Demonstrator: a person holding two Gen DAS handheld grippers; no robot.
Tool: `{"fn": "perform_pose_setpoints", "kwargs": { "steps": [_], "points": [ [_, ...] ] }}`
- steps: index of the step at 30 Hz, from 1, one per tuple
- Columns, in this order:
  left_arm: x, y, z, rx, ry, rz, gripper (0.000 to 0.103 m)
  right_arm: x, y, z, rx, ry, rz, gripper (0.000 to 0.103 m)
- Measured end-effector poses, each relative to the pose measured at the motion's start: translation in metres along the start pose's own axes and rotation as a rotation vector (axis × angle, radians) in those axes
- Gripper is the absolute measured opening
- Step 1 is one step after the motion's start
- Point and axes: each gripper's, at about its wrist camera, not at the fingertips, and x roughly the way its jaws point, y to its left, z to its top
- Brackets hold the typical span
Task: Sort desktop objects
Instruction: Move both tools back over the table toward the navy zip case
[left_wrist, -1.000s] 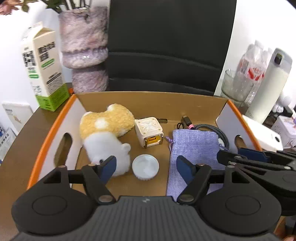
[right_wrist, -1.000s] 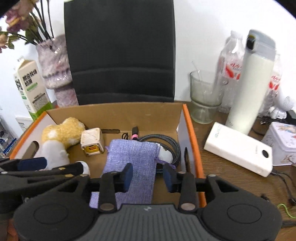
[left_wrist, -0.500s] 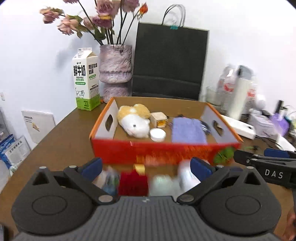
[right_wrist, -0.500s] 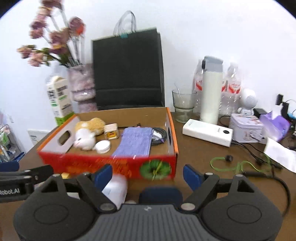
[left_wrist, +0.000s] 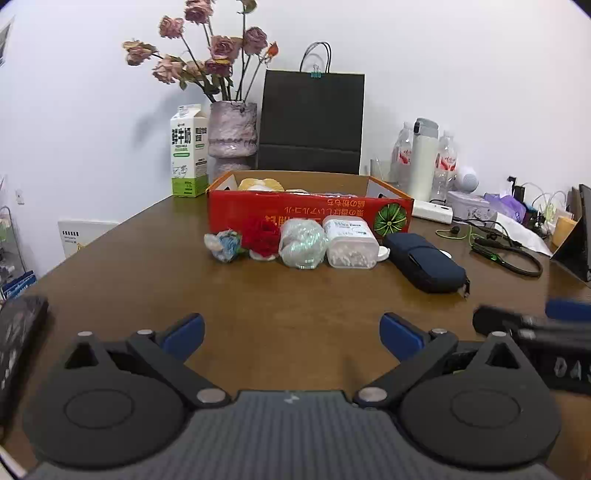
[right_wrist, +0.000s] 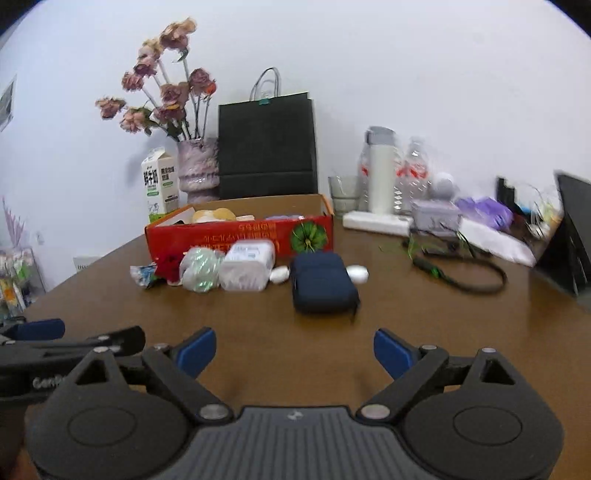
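Note:
A red cardboard box (left_wrist: 310, 214) (right_wrist: 240, 236) stands mid-table with a plush toy (left_wrist: 260, 184) and other items inside. In front of it lie a crumpled blue wrapper (left_wrist: 225, 245), a red flower-like object (left_wrist: 262, 234), a shiny clear bag (left_wrist: 301, 243), a white swab container (left_wrist: 349, 242) and a dark blue pouch (left_wrist: 424, 264) (right_wrist: 321, 282). My left gripper (left_wrist: 291, 332) is open and empty, far back over bare table. My right gripper (right_wrist: 294, 349) is also empty, its jaws still opening, and it shows at the right edge of the left wrist view.
Behind the box stand a milk carton (left_wrist: 186, 149), a vase of dried roses (left_wrist: 232, 129) and a black paper bag (left_wrist: 312, 122). To the right are bottles, a white flask (left_wrist: 421, 158), a power bank (left_wrist: 432, 214), cables and a tablet (left_wrist: 576, 240). A dark object (left_wrist: 18, 332) lies at the left.
Both grippers have pulled far back from inside the box to the near part of the table. Their jaws have spread wider, and the row of objects before the box has come into view.

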Motion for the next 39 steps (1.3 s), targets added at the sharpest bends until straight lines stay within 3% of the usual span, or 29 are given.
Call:
{"fn": "perform_pose_setpoints", "kwargs": {
  "steps": [5, 20, 31, 39],
  "points": [
    [0.002, 0.009, -0.014, -0.016, 0.053, -0.032, 0.103, -0.010, 0.011, -0.017, -0.098, -0.009, -0.016, 0.094],
    [0.008, 0.024, -0.010, -0.066, 0.076, -0.014, 0.103, 0.005, 0.009, -0.015, -0.061, 0.017, -0.020, 0.094],
    [0.030, 0.028, 0.010, -0.053, 0.106, -0.016, 0.103, 0.031, 0.008, -0.001, -0.069, 0.066, -0.005, 0.094],
    [0.062, 0.033, 0.030, -0.027, 0.148, -0.046, 0.103, 0.067, -0.006, 0.030, -0.123, 0.042, -0.023, 0.094]
  ]
}}
